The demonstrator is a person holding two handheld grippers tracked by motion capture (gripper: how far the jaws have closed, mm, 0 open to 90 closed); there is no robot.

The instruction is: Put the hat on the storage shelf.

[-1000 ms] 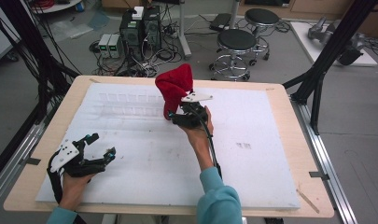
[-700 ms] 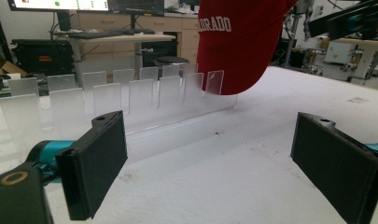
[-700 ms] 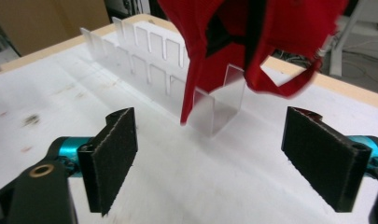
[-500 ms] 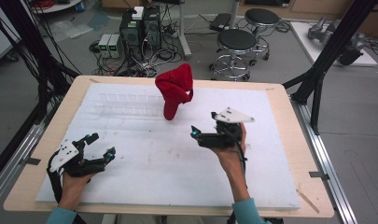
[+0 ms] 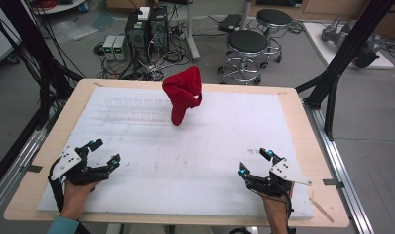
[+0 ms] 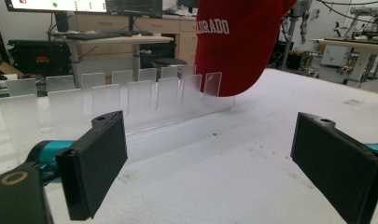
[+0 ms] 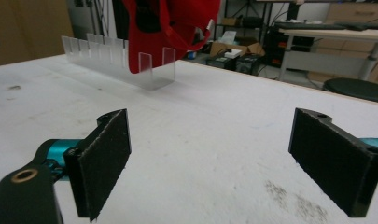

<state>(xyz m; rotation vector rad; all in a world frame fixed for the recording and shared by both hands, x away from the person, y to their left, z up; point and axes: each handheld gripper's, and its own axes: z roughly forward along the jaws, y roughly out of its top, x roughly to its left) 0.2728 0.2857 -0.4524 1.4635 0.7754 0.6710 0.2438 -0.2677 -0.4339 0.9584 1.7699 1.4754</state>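
Observation:
A red cap (image 5: 183,95) with white lettering stands upright on the right end of a clear slotted rack (image 5: 131,109) at the back of the white mat (image 5: 209,146). The left gripper view has the cap (image 6: 238,46) behind the rack (image 6: 130,100); in the right gripper view the cap (image 7: 163,28) sits far off on the rack (image 7: 107,56). My left gripper (image 5: 106,151) rests open at the front left, jaws (image 6: 210,154) empty. My right gripper (image 5: 255,162) is at the front right; its jaws have just been opening and stand wide (image 7: 210,154) with nothing between them.
The mat lies on a wooden table (image 5: 302,126). Black frame posts (image 5: 331,73) stand at the right and left corners. Behind the table are two stools (image 5: 248,44) and computer boxes with cables (image 5: 146,24) on the floor.
My right gripper let go of the red cap and drew back from it to the front right of the mat. The cap stays on the rack. The left gripper has not moved.

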